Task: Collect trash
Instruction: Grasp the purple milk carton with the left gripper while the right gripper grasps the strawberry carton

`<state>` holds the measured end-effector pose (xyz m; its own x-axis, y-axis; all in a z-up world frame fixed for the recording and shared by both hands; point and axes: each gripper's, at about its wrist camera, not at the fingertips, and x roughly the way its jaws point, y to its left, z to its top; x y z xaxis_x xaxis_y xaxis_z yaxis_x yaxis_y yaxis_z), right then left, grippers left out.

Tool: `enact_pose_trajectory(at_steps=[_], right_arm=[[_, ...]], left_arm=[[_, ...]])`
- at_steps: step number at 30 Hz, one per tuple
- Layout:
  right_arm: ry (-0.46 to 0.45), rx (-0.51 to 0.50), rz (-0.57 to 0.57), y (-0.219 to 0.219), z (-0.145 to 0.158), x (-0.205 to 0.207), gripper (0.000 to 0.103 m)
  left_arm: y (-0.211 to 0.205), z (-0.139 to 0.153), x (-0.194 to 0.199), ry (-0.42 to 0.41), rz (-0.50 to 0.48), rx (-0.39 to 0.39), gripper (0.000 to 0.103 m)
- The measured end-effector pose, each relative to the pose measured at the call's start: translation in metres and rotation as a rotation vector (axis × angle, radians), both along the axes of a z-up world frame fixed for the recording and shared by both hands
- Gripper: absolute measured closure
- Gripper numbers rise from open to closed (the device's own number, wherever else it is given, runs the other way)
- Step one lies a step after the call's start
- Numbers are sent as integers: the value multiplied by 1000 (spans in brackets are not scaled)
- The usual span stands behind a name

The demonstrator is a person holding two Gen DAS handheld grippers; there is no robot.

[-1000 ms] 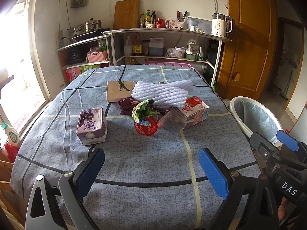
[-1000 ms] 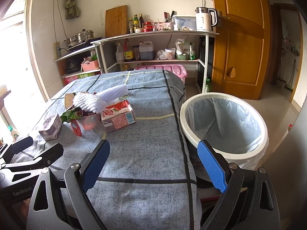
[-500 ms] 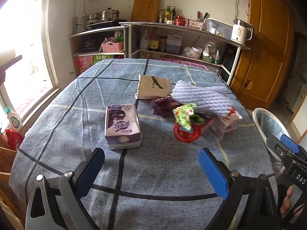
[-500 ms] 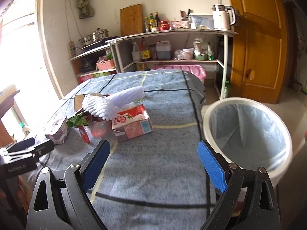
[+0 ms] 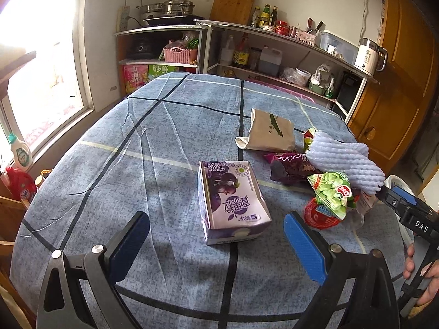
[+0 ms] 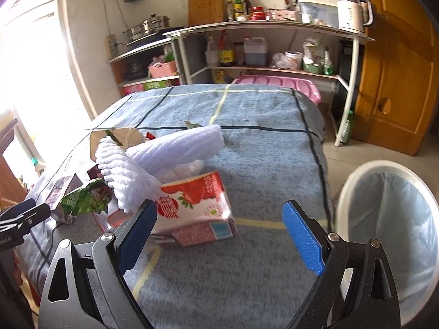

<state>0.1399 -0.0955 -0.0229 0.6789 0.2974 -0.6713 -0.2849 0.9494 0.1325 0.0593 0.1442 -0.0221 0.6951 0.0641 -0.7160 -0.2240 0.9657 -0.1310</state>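
Left gripper [image 5: 216, 244] spread wide before purple milk carton [image 5: 233, 205]; right gripper [image 6: 219, 235] spread wide before red-and-white carton [image 6: 196, 211], white foam netting [image 6: 153, 161] behind it, white lined bin [image 6: 389, 219] right.

Your milk carton [image 5: 233, 203] lies on the counter [image 5: 137, 164], left of the wrapper pile [image 5: 326, 189]. The bin [image 6: 389, 233] stands right of the counter, shelves [image 6: 274, 49] behind.

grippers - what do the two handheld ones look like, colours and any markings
Both grippers, left and right, have dark grey metal frames with triangular cut-outs, silver rivets and textured blue finger pads. Seen from the left wrist view, the right unit's black body reads "DAS". A bare hand grips its handle; no sleeve is visible.
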Motion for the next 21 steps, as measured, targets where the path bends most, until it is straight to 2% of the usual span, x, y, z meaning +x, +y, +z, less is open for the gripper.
enact_pose_trajectory(at_steps=[5,12,16,21], right_arm=[[80,59,54,6,-12,16,10],[86,0,121,26,-19,13,10],[110,-31,88,24,-24,16,10],[106,8,38,9,-22,17,11]], left_arm=[[3,-6,13,14,-10,-26,3],[4,-15,23,39,-7,-28,3],[6,-22,28,59,-6,-36,3],[7,-27,29,56,-16,-74,5]])
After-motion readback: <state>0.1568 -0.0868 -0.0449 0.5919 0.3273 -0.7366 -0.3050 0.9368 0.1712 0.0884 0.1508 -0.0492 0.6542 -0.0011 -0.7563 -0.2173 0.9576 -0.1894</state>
